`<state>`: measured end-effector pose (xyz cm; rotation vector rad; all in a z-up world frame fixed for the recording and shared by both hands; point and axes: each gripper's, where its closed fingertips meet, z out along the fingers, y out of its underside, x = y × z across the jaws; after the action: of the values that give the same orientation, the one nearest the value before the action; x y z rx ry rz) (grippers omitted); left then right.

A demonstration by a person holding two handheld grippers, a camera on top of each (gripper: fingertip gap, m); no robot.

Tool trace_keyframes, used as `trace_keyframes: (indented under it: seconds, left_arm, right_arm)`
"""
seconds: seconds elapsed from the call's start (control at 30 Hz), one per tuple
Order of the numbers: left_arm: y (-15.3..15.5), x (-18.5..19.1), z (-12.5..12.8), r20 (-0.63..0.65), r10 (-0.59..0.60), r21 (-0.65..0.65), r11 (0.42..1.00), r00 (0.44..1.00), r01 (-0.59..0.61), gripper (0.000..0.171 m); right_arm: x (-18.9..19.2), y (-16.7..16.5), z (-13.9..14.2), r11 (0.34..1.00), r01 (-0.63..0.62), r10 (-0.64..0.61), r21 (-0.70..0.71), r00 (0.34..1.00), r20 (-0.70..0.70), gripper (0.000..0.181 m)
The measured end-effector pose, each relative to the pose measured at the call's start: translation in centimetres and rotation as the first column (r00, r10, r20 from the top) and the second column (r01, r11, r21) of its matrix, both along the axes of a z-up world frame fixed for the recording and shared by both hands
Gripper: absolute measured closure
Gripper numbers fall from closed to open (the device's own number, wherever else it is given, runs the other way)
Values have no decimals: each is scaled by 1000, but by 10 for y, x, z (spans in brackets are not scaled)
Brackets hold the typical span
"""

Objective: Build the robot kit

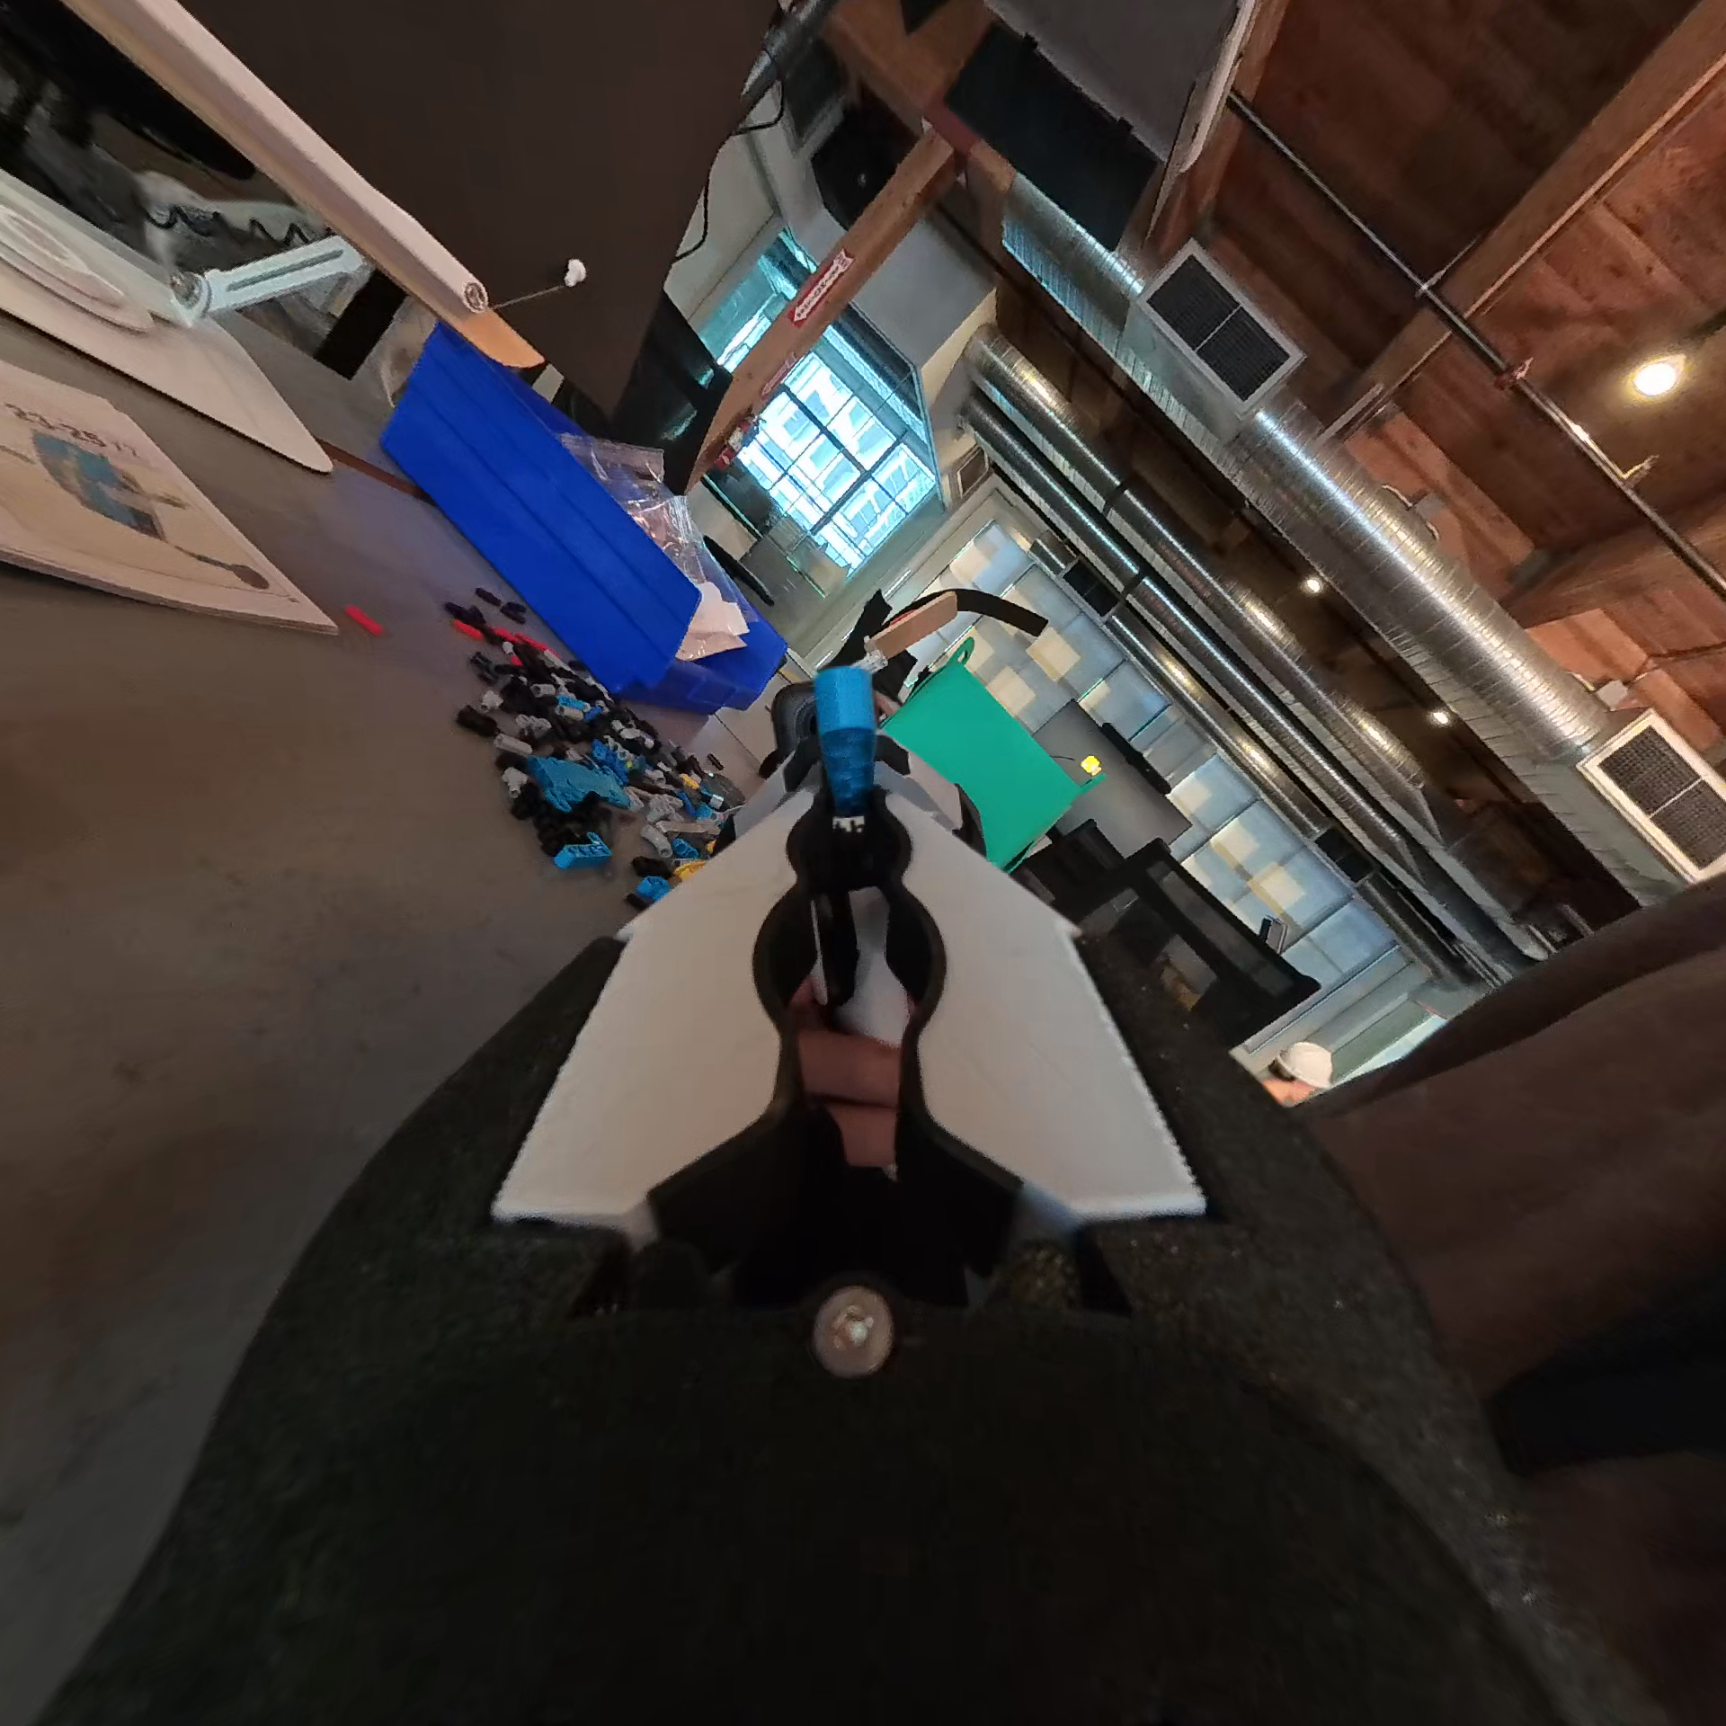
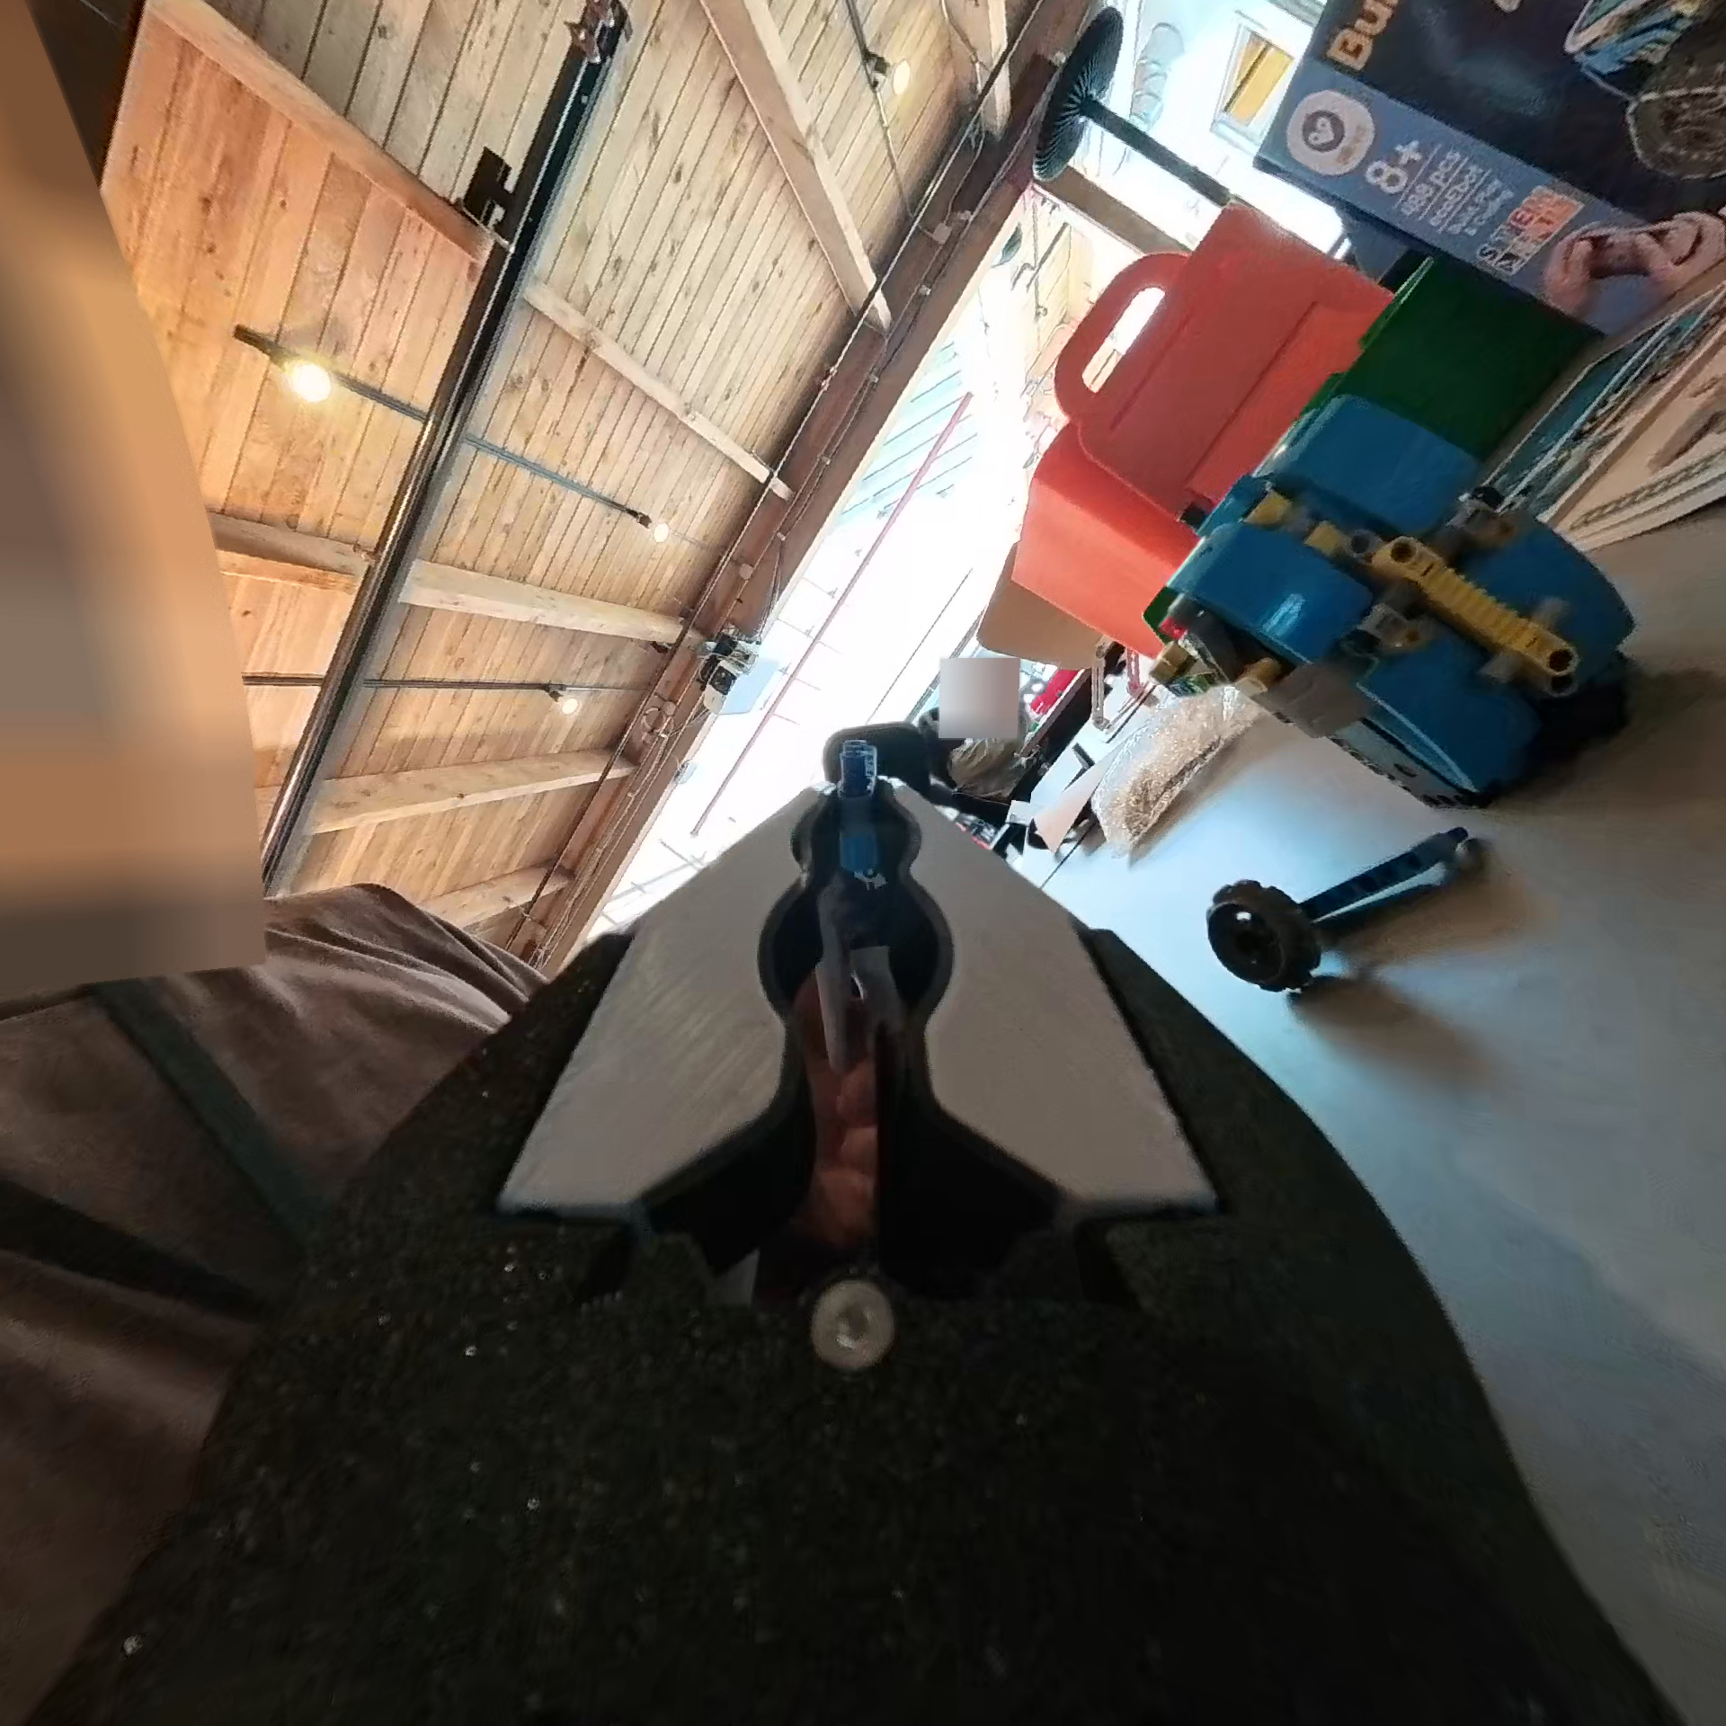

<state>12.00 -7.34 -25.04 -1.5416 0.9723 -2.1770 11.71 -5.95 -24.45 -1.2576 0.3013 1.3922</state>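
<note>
Left hand-held gripper (image 1: 845, 794) closed on blue peg (image 1: 843, 738), axis along fingers. Right hand-held gripper (image 2: 855, 822) closed on blue pin (image 2: 854, 794), likewise. Both held above tabletop (image 1: 233, 841).

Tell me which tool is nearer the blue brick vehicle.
Right. The right tool, shut on a small blue pin, has the blue brick vehicle just ahead; the left tool faces the loose brick pile instead.

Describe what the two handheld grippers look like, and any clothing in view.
The left gripper and right gripper match: each has a speckled black body with one silver screw at centre, two flat white finger plates tapering to a point, and scalloped black inner edges. No cables show. A brown fabric sleeve lies beside the left gripper, and brown fabric with a dark strap beside the right.
</note>
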Motion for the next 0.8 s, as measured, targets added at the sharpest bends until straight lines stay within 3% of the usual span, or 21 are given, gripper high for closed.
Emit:
trace_keyframes:
  seconds: [0.1, 0.4, 0.8]
  left_arm:
    - [0, 0, -5, -22, 4, 43, 999, 1000, -3, 164]
    - [13, 2, -16, -72, 46, 29, 999, 996, -44, 164]
    - [16, 5, -19, -77, 77, 45, 996, 994, -74, 165]
  right_arm:
    - [0, 1, -3, 1000, -2, 1, -10, 1000, -8, 176]
    - [5, 15, -14, 999, -14, 6, -35, 977, -212, 179]
    - [11, 19, -18, 999, 15, -23, -42, 978, -208, 179]
